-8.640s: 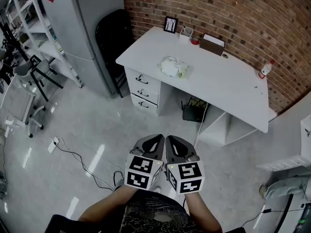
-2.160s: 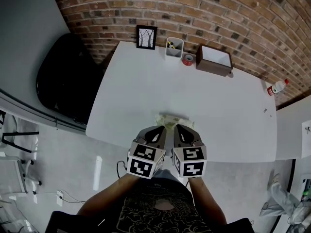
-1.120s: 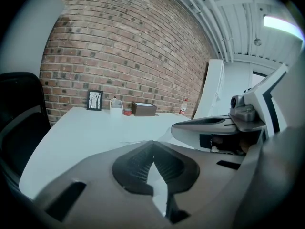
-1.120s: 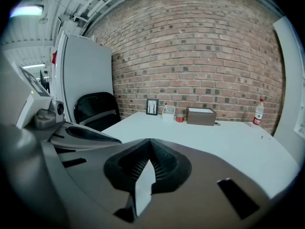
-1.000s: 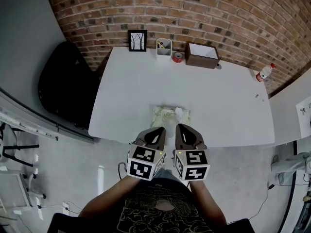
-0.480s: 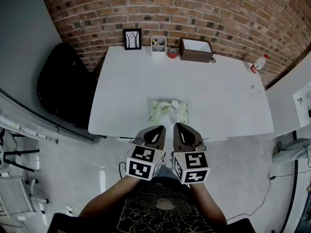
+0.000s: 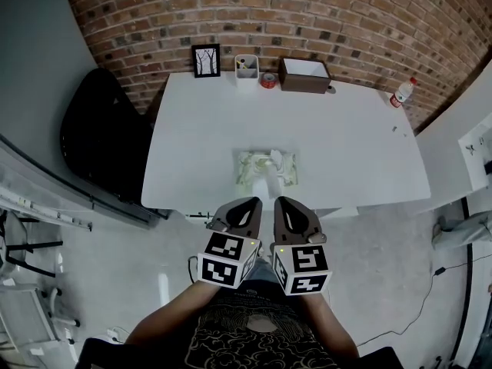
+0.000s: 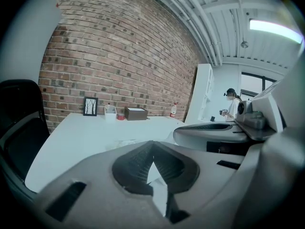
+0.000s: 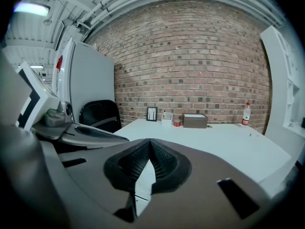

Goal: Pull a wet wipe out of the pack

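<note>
L gripper (image 7: 247, 207) and R gripper (image 7: 287, 207), jaws closed on nothing, sit side by side just short of the pack (image 7: 265, 168), prob. poised to reach in; pack lies on the table (image 7: 361, 152) w/ a wipe (image 7: 274, 158) tuft up for grabbing; box (image 7: 305, 74) well beyond pack.

Pack (image 7: 266, 168) nearly all hidden behind jaws in left gripper view, wholly in right gripper view. Forearms (image 7: 165, 323) cut off by head view's bottom edge. Bottle (image 7: 399, 94) label, cup (image 7: 246, 66) contents too small to tell.
</note>
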{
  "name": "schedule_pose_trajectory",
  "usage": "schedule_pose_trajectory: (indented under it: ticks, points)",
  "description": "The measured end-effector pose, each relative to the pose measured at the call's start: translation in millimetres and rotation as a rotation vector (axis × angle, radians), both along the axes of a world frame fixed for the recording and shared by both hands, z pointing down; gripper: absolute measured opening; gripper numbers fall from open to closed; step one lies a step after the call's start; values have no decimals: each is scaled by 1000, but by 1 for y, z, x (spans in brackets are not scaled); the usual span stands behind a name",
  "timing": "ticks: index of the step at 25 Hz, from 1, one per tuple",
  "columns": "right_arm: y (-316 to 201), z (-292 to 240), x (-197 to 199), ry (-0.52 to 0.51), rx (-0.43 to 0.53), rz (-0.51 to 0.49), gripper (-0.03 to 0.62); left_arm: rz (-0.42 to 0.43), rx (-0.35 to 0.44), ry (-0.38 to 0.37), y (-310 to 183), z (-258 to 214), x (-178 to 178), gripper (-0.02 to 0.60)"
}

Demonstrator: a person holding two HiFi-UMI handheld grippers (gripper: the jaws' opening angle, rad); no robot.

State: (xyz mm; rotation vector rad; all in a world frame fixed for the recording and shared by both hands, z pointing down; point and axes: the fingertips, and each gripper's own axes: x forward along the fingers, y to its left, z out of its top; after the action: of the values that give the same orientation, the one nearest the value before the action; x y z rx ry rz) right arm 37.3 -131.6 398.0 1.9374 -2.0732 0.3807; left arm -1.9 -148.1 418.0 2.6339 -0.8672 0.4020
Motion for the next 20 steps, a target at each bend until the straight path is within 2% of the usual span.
schedule_pose_trajectory:
  ticks: [20]
  points:
    - [38,1,-14,13,6,31,15,40,19,12,33,-4,-6,12]
